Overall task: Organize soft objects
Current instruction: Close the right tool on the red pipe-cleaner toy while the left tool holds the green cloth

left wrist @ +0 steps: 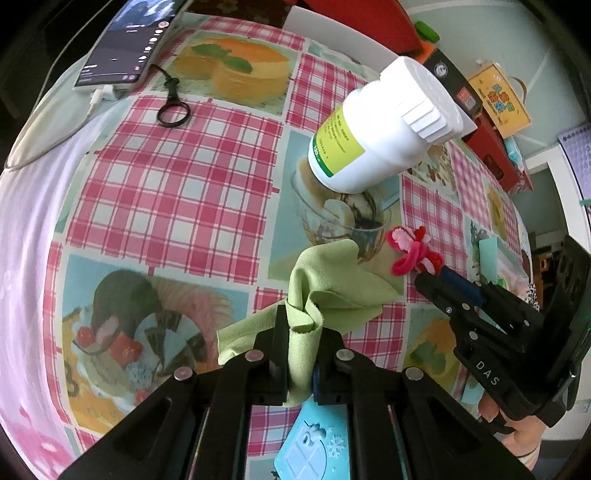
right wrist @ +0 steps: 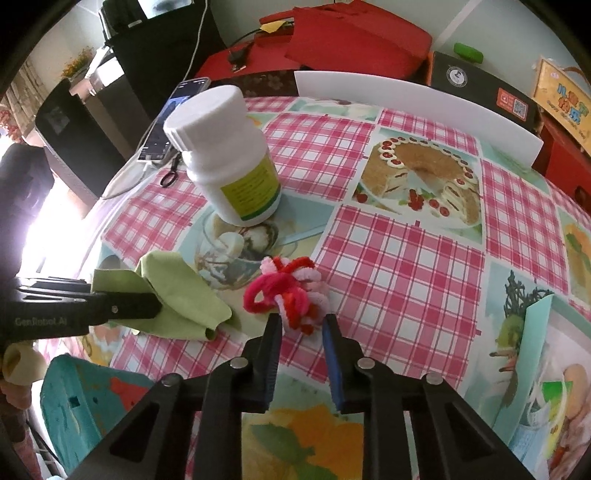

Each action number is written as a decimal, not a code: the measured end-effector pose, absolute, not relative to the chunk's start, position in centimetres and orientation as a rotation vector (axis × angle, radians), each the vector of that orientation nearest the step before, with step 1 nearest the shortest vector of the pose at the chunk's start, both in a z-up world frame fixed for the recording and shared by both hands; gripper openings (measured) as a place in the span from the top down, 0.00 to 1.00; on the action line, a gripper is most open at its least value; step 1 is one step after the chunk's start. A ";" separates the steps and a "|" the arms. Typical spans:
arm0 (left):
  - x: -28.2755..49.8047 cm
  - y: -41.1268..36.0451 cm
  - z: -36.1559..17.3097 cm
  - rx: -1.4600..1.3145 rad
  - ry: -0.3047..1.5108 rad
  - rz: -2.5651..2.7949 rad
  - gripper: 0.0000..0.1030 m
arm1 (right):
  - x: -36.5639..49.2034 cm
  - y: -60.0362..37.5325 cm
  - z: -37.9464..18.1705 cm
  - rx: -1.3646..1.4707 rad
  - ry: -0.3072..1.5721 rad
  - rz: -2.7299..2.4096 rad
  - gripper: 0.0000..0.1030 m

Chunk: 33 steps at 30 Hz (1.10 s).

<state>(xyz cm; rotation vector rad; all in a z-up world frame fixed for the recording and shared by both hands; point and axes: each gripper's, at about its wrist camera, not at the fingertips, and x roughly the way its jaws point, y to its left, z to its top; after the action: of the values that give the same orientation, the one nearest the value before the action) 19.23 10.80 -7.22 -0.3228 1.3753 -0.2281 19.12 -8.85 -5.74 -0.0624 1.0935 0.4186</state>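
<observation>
Green cloth (left wrist: pixel 325 291) pinched in left gripper (left wrist: pixel 301 332); right gripper (right wrist: pixel 301 325) jaws nearly closed around pipe-cleaner bundle (right wrist: pixel 288 291); white bottle (right wrist: pixel 229 158) at eleven o'clock.

I see a worktop (right wrist: pixel 406 266) under a pink plaid cloth printed with cakes and desserts. Behind it runs a pale wall (right wrist: pixel 491 22), with a white board (right wrist: pixel 406 92) standing along the worktop's far edge. Beyond that sit a red bag (right wrist: pixel 351 37), a black box (right wrist: pixel 476 88) and a yellow carton (right wrist: pixel 565 96). At my left stands dark furniture (right wrist: pixel 74 133), and strong daylight (right wrist: pixel 44 229) floods in low on that side.
</observation>
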 end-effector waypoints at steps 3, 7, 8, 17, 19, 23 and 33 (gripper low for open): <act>18.7 11.4 -6.8 -0.337 1.348 -0.210 0.91 | 18.9 -8.9 -5.6 -0.064 1.082 0.424 0.78; 18.0 12.2 -5.4 -0.321 1.290 -0.162 0.91 | 19.0 -9.1 -5.1 -0.083 1.059 0.406 0.76; 18.0 12.4 -5.0 -0.325 1.273 -0.150 0.91 | 18.9 -9.1 -4.9 -0.090 1.051 0.404 0.75; 18.0 12.6 -3.6 -0.344 1.230 -0.165 0.91 | 20.2 -8.2 -3.8 -0.121 1.023 0.391 0.41; 18.0 12.5 -3.7 -0.347 1.230 -0.163 0.91 | 20.6 -7.5 -4.2 -0.150 1.034 0.388 0.41; 18.2 12.6 -3.9 -0.353 1.230 -0.153 0.91 | 20.9 -6.2 -5.2 -0.196 1.045 0.403 0.40; 18.1 12.9 -4.4 -0.365 1.240 -0.147 0.91 | 21.4 -5.9 -6.7 -0.206 1.064 0.374 0.40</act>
<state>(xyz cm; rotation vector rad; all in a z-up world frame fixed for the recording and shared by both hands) 18.14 12.88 -4.45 -0.3653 1.2397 -0.1471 21.43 -5.95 -6.66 -0.2057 1.0639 0.3742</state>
